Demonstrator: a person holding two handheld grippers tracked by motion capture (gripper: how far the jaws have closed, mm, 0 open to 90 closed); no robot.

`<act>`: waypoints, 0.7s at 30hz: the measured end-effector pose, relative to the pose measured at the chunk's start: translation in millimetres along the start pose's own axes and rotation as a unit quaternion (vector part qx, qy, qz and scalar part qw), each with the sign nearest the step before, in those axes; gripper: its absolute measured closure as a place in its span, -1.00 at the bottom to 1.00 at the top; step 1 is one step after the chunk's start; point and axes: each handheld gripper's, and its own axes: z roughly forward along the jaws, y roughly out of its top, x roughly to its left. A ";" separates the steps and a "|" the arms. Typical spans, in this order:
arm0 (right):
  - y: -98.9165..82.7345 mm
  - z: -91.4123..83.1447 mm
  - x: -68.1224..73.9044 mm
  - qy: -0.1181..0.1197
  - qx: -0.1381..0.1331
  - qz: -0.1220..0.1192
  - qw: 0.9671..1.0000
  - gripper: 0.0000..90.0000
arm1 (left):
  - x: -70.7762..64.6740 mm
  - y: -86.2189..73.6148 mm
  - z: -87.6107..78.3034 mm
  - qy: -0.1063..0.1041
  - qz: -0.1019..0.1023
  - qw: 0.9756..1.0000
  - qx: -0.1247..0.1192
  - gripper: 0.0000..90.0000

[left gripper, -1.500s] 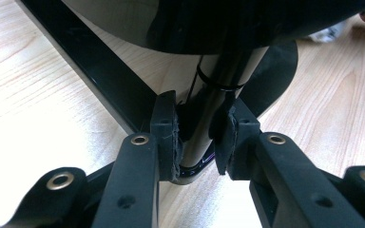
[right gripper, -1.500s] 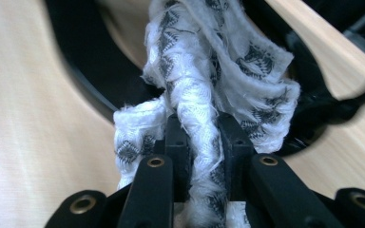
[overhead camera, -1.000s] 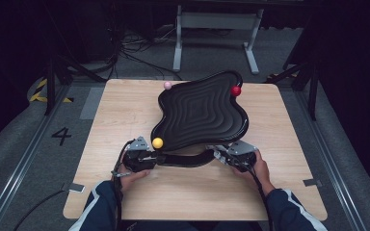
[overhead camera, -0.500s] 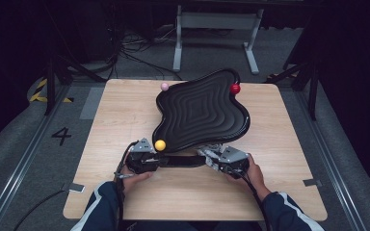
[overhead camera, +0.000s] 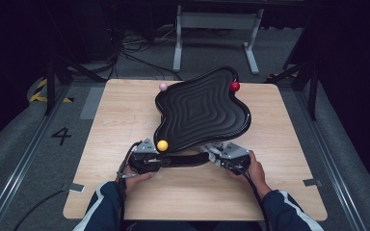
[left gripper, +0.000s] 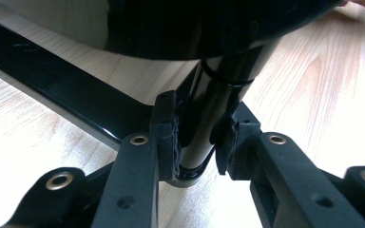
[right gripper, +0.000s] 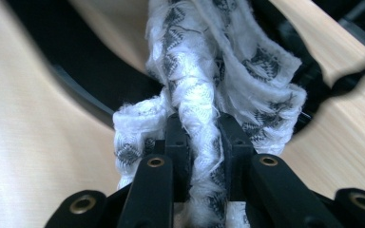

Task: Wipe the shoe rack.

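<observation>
Item 1: black wavy tray [overhead camera: 202, 113], ridged in concentric contours, raised on a black stem [left gripper: 214, 114] above a curved black base bar [overhead camera: 185, 161], at the centre of the wooden table [overhead camera: 125, 120]; the tray is tilted, far edge higher.

Item 2: left gripper [overhead camera: 147, 156], pads pinched on the stem just under the tray's underside.

Item 3: right gripper [overhead camera: 229, 156], jaws pressed together on a twisted white cloth [right gripper: 204, 123] patterned in grey, held against the base at the near right.

Relation: the tray lies directly ahead of and above both sets of fingers; its long axis runs from near left to far right; both hands are about equally near.

Contents at rim: 1 yellow ball [overhead camera: 162, 145] at the near-left lobe, 1 red ball [overhead camera: 234, 86] at the far right, 1 pink ball [overhead camera: 163, 86] at the far-left edge; whether they are fixed cannot be told.
</observation>
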 end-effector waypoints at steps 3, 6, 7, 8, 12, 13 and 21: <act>-5.2 0.5 -11.0 -0.014 0.005 0.013 1.000 0.72 | 0.0 0.7 1.3 0.002 0.003 1.000 0.003 0.57; -6.3 0.5 -15.1 -0.015 0.006 0.023 1.000 0.72 | 0.2 1.0 3.6 0.001 0.004 1.000 0.004 0.57; -5.6 0.5 -14.4 -0.015 0.006 0.026 1.000 0.73 | -0.2 1.2 4.8 0.000 0.001 1.000 0.004 0.57; -5.6 0.5 -14.4 -0.015 0.006 0.026 1.000 0.73 | -0.2 1.2 4.8 0.000 0.001 1.000 0.004 0.57; 0.4 1.2 -1.2 0.009 0.003 0.009 1.000 0.72 | -1.1 3.2 9.7 0.001 0.004 1.000 0.004 0.57; 1.6 1.4 1.3 0.012 0.001 0.007 1.000 0.72 | -1.1 3.5 9.9 0.000 0.004 1.000 0.006 0.57; 8.5 2.9 14.5 0.034 -0.011 0.000 0.999 0.72 | -2.6 5.0 14.1 -0.001 -0.001 1.000 0.000 0.57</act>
